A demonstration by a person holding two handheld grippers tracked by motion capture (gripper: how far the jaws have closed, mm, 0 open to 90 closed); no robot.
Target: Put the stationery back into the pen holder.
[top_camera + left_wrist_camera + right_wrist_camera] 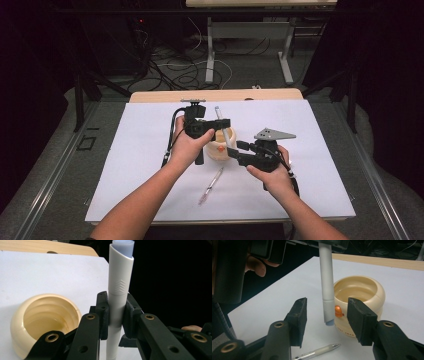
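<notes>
White sheeting covers the tabletop (150, 165), with dark floor and cables at the top of the frame. My left gripper (116, 315) is clamped on a white marker (119, 290), held upright just beside the cream bowl (218, 150) at centre. My right gripper (325, 317) sits lower right with jaws apart, the marker's lower end between them. I judge a handover or cap pull is in hand; next I'd close squarely on that tip. A pen (212, 185) lies below.
</notes>
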